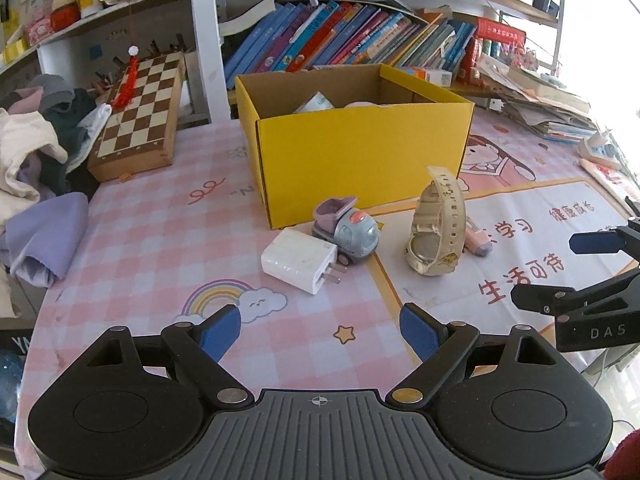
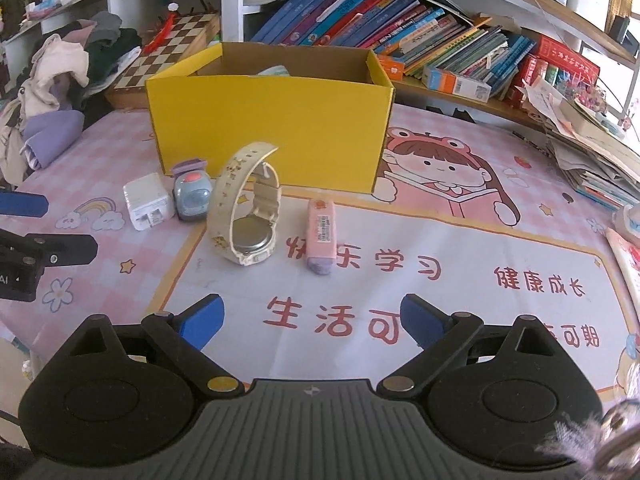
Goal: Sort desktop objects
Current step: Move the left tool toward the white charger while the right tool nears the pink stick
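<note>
A yellow cardboard box point(image 1: 360, 152) point(image 2: 268, 132) stands open on the pink desk mat with a few items inside. In front of it lie a white charger plug point(image 1: 298, 260) point(image 2: 146, 200), a small grey-purple toy car point(image 1: 348, 226) point(image 2: 192, 190), a cream wristwatch point(image 1: 436, 228) point(image 2: 246, 208) standing on its face, and a pink eraser point(image 1: 478, 242) point(image 2: 322, 236). My left gripper point(image 1: 320, 332) is open and empty, just short of the charger. My right gripper point(image 2: 312, 320) is open and empty, short of the watch and eraser; it also shows at the right of the left wrist view point(image 1: 560, 272).
A folded chessboard point(image 1: 140, 116) and a pile of clothes point(image 1: 36, 152) lie at the left. Books point(image 1: 344, 40) fill the shelf behind the box. Stacked papers point(image 2: 592, 148) sit at the right edge.
</note>
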A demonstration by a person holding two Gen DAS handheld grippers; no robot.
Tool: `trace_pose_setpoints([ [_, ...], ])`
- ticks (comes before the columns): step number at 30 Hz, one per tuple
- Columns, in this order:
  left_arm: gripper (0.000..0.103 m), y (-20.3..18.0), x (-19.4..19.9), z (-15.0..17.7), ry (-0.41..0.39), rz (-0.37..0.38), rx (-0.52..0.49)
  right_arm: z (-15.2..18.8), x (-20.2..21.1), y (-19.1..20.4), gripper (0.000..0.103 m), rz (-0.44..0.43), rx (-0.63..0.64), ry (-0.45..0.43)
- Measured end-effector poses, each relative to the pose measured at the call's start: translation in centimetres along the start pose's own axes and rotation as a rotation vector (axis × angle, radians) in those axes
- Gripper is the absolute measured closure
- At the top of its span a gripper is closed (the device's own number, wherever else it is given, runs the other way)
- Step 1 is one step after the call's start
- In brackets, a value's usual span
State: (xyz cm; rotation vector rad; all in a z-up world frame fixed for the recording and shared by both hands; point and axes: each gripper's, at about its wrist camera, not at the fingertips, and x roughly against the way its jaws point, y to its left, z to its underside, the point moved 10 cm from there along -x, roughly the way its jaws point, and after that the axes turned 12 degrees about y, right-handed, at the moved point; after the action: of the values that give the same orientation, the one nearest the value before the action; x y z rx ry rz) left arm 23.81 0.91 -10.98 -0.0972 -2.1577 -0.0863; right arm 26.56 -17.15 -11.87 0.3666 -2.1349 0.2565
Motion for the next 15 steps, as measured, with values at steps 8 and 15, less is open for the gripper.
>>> trace_pose_setpoints([
  [8,0.014,-0.2,-0.6,-0.5,0.001,-0.005,-0.004,-0.4,-0.4,-0.6,0.007,0.002,0.000,0.004],
  [15,0.014,-0.3,-1.2,-0.7,0.011,-0.001,0.004,-0.7,-0.9,-1.0,0.013,0.000,0.004,0.011],
])
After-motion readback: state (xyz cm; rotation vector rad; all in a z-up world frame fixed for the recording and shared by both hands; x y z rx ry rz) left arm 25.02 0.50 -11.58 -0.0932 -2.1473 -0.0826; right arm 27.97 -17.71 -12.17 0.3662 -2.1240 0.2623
